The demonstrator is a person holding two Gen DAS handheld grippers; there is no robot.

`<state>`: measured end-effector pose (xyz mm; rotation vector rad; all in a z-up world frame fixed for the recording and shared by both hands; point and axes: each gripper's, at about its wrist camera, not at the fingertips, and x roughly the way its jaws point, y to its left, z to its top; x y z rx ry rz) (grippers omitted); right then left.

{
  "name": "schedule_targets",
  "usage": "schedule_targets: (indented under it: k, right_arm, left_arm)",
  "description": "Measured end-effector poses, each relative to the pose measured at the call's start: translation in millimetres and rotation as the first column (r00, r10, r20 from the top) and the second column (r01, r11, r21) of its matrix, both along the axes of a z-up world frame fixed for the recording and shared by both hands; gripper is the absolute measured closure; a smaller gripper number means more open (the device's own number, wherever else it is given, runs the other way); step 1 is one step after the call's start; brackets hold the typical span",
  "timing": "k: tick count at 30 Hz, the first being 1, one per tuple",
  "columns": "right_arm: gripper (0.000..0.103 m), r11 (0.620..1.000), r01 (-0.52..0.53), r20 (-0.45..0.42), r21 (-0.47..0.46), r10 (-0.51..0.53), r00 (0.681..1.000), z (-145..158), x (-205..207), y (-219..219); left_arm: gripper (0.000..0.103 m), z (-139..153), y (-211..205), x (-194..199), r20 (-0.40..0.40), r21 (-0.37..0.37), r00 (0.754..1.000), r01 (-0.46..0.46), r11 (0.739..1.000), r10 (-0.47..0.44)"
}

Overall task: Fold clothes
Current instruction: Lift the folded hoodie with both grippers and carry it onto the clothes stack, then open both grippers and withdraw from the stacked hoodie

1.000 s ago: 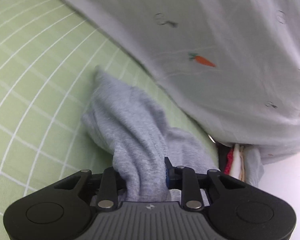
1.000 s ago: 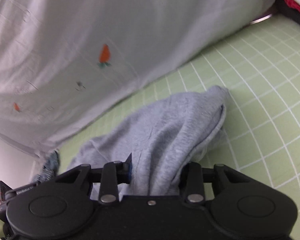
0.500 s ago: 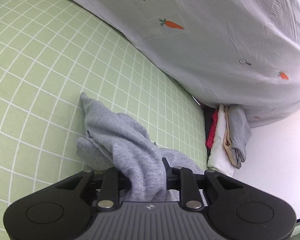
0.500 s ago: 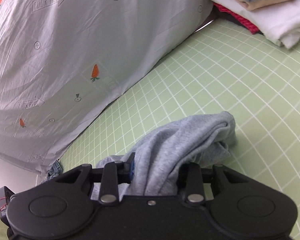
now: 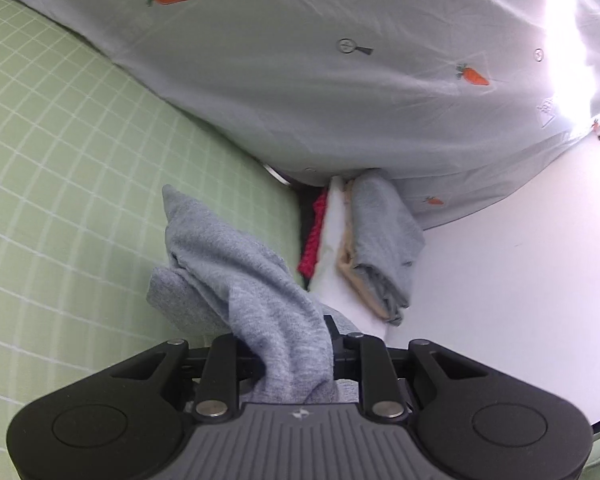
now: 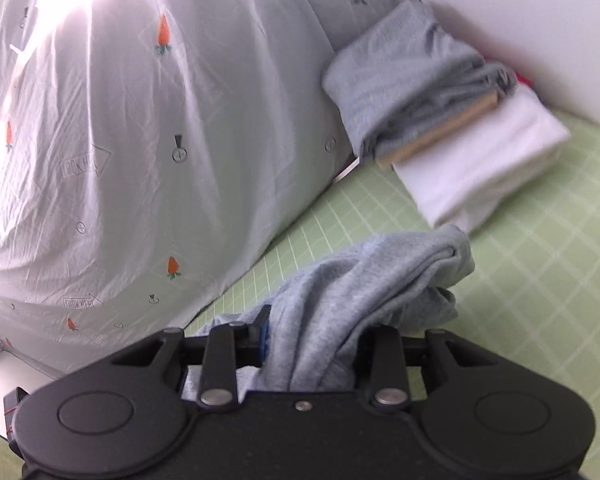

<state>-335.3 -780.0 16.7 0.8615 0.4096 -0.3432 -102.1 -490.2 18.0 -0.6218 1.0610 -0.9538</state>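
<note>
Both views are now taking in the stack of folded clothes [image 6: 452, 120], which a second ago was barely showing at the frame edges, so the carried grey garment [image 5: 256, 280] is drawing close to it. Bunched and sagging, this garment is hanging between the two tools, with a loose end trailing just above the green checked sheet [image 5: 60, 160] right beside the stack. It is looking soft, light and limp, a knit that is drooping wherever it is not being supported, and it will probably be slumping and losing its fold if only one spot is held; taking it at two spread points along a folded edge, as both tools are doing, seems the safest hold. Clamped on a thick gather of this cloth, the left gripper [image 5: 290, 354] is pinching it between its pads, and the right gripper [image 6: 312, 346] is likewise gripping another gather of it. Behind the stack, a pale quilt with carrot prints [image 6: 140, 140] is lying heaped, and a white wall [image 5: 500, 280] is running along the stack's far side.
</note>
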Motion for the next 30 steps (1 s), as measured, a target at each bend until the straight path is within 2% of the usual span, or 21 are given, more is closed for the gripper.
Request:
schedule_targets:
  k: [3,7,10,12,13,15,16,17,20,21,24,25,27,30]
  right_arm:
    - [0.071,0.993,-0.037,0.05,-0.114,0.043,0.998,40,-2,-58]
    - [0.071,0.966,-0.02,0.131,-0.258,0.055,0.99,92,9,-135]
    - [0.071,0.917,0.022,0.177,-0.397,0.053,0.983,122,23,-187]
    - [0.071,0.878,0.049,0.177,-0.477,0.042,0.983,130,38,-218]
    - [0.069,0.866,0.06,0.167,-0.496,0.027,0.986,128,48,-235]
    - [0.063,0.869,0.061,0.089,-0.491,-0.019,0.996,107,74,-270]
    - [0.055,0.879,0.062,0.022,-0.473,-0.058,0.998,89,89,-285]
    - [0.054,0.89,0.056,-0.05,-0.453,-0.088,0.995,66,102,-297]
    - [0.051,0.922,0.062,-0.235,-0.382,-0.162,0.958,-1,129,-315]
    - [0.04,0.926,0.085,-0.219,-0.369,-0.176,0.96,-8,124,-314]
    - [0.025,0.933,0.15,-0.175,-0.327,-0.216,0.961,-28,110,-311]
    - [0.021,0.934,0.152,-0.184,-0.323,-0.219,0.958,-30,106,-307]
    - [0.02,0.934,0.145,-0.191,-0.326,-0.216,0.958,-33,99,-297]
    - [0.013,0.935,0.105,-0.23,-0.339,-0.191,0.954,-35,88,-280]
  left_arm:
    - [0.079,24,-55,-3,0.03,-0.081,1.0,-0.006,0.997,0.008]
    - [0.079,69,-143,10,0.161,-0.165,0.987,0.042,0.985,-0.015]
    - [0.079,94,-202,30,0.263,-0.221,0.964,0.089,0.971,-0.028]
    - [0.078,98,-239,45,0.322,-0.215,0.946,0.113,0.97,-0.039]
    - [0.076,97,-258,53,0.351,-0.195,0.935,0.125,0.973,-0.05]
    - [0.07,75,-294,63,0.387,-0.059,0.92,0.095,0.994,-0.065]
    - [0.062,64,-313,69,0.403,0.013,0.912,0.076,0.997,-0.074]
    - [0.055,46,-326,73,0.393,0.081,0.916,0.047,0.996,-0.076]
    - [0.054,2,-343,80,0.314,0.235,0.945,0.014,0.972,-0.09]
    - [0.052,-11,-346,81,0.286,0.282,0.954,0.007,0.96,-0.091]
    - [0.036,-25,-333,79,0.265,0.25,0.961,0.012,0.968,-0.08]
    - [0.03,-27,-329,76,0.266,0.263,0.961,0.005,0.965,-0.078]
    - [0.028,-26,-321,69,0.282,0.277,0.956,-0.003,0.961,-0.078]
    - [0.023,-23,-307,57,0.303,0.293,0.949,-0.012,0.956,-0.081]
